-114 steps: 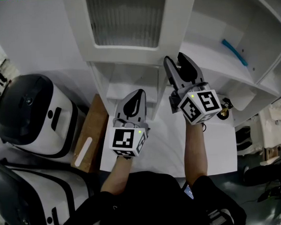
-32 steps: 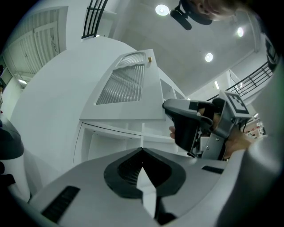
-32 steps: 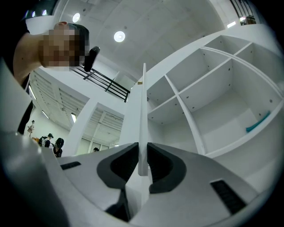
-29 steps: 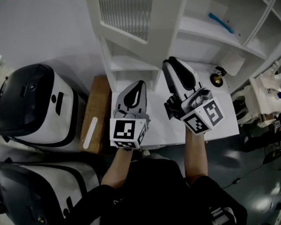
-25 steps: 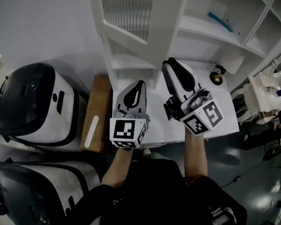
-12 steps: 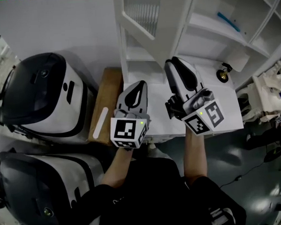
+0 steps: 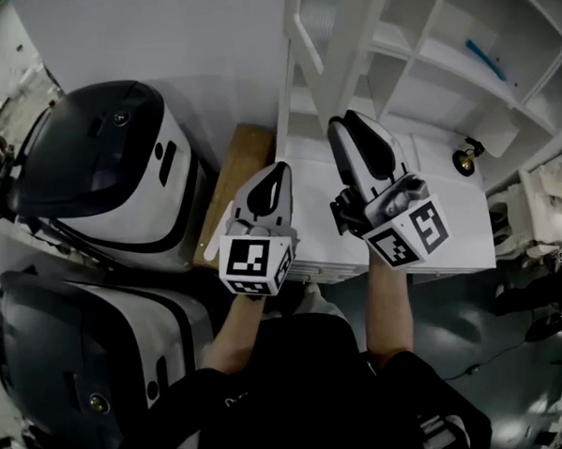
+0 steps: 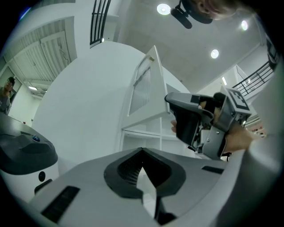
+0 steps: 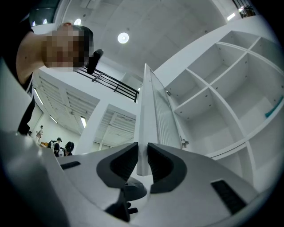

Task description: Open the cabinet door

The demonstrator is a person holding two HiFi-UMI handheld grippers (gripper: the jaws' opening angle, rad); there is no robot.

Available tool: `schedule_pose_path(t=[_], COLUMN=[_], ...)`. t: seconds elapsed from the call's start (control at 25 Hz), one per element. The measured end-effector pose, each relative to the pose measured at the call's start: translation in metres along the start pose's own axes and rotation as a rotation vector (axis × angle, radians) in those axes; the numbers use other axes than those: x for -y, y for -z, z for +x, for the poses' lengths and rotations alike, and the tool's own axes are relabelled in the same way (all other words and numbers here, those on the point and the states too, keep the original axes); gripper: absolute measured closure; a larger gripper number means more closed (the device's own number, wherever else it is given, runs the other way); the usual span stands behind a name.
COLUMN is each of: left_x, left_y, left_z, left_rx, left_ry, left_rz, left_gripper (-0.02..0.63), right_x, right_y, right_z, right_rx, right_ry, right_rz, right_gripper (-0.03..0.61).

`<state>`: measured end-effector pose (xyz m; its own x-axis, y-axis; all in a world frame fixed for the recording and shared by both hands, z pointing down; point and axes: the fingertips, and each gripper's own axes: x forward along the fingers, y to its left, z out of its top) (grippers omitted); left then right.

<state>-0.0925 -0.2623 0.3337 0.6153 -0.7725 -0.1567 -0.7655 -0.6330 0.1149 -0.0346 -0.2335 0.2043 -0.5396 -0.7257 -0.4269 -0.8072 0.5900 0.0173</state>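
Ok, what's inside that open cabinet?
White shelves, mostly bare; one slim blue object lies on a shelf. The cabinet door, swung out edge-on, hides part of the compartments behind it.

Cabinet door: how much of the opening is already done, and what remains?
Done: the cabinet door stands swung well away from the shelves. In hand: its edge sits between the right tongs, whose jaws are opening. The left tongs are shut and empty. Left: probably only letting go, or a little more swing.
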Motion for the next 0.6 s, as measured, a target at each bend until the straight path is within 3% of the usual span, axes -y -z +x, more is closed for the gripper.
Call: schedule_pose_path(t=[0.6], left_x=[-0.058], left_y=[-0.009], left_z=[-0.047], left_rx=[0.027], left_ry=[-0.146], left_rz=[-0.001], left_gripper=[0.603], right_x=[-0.045], right_y=[0.025], right_z=[0.051], right_rx=[-0.025], right_ry=[-0.088], right_rz=[0.006], right_gripper=[0.471])
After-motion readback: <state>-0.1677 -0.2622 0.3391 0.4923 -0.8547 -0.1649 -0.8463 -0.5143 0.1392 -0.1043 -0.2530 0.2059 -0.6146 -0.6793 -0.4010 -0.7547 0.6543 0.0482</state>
